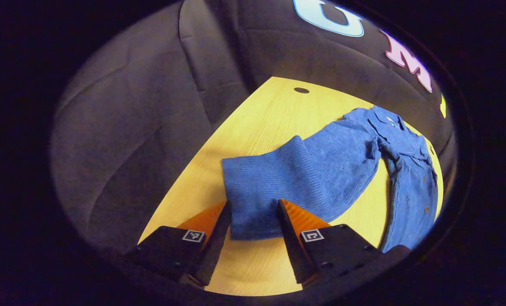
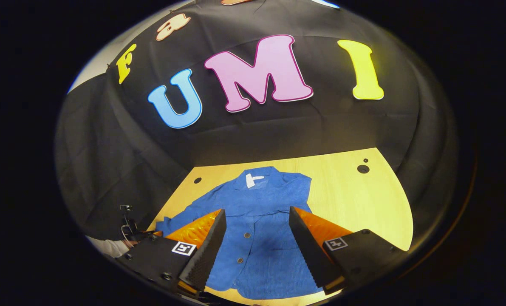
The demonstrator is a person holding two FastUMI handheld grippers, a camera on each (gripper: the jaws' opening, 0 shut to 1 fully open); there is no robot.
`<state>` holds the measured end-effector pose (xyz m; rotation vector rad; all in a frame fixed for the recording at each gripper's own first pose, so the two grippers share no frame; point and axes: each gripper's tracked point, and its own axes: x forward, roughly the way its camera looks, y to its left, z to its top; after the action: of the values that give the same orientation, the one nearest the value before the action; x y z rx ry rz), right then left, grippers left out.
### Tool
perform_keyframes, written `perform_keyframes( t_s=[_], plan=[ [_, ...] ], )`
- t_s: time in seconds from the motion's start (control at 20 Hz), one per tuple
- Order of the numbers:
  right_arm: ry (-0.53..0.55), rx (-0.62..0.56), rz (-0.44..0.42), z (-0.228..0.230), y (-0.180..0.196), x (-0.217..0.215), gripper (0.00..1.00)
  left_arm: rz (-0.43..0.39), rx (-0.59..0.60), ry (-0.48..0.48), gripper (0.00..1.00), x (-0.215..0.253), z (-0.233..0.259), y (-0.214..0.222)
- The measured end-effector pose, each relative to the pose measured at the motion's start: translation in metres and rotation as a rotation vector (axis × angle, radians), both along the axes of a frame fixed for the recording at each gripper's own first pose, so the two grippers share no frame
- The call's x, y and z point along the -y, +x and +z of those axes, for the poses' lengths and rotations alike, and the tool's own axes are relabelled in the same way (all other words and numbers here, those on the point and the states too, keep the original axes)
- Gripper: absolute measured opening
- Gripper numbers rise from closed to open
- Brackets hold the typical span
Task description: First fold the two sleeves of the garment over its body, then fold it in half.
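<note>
A blue button-up garment (image 2: 257,238) lies face up on the yellow table (image 2: 354,204), its collar and white label (image 2: 253,179) at the far end. My right gripper (image 2: 257,210) hovers open over the garment's front, with the button row between its fingers. One sleeve (image 1: 295,178) stretches out flat from the body (image 1: 410,187) toward my left gripper (image 1: 253,204). That gripper is open, its fingers standing on either side of the cuff end (image 1: 253,221). In the right gripper view the same sleeve (image 2: 176,221) runs off to the left.
The black cloth wall (image 2: 108,140) wraps closely around the table's back and sides. Small round holes (image 2: 363,168) sit in the tabletop near the far corners. Bare wood lies right of the garment. A person's pale sleeve (image 2: 108,247) shows at the lower left.
</note>
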<state>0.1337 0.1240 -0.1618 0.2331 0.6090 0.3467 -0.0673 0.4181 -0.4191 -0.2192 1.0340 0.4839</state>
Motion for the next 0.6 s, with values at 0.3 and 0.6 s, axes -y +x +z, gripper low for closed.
perform_keyframes(
  t_s=[0.3,0.6],
  plan=[
    [0.005,-0.015,0.01,0.001,-0.008,-0.003,0.94,0.201,0.045,-0.251,0.0,-0.014,0.012,0.007],
    [0.041,0.002,-0.005,0.008,-0.003,0.008,0.94,0.093,0.192,-0.229,0.0,0.009,0.076,0.048]
  ],
)
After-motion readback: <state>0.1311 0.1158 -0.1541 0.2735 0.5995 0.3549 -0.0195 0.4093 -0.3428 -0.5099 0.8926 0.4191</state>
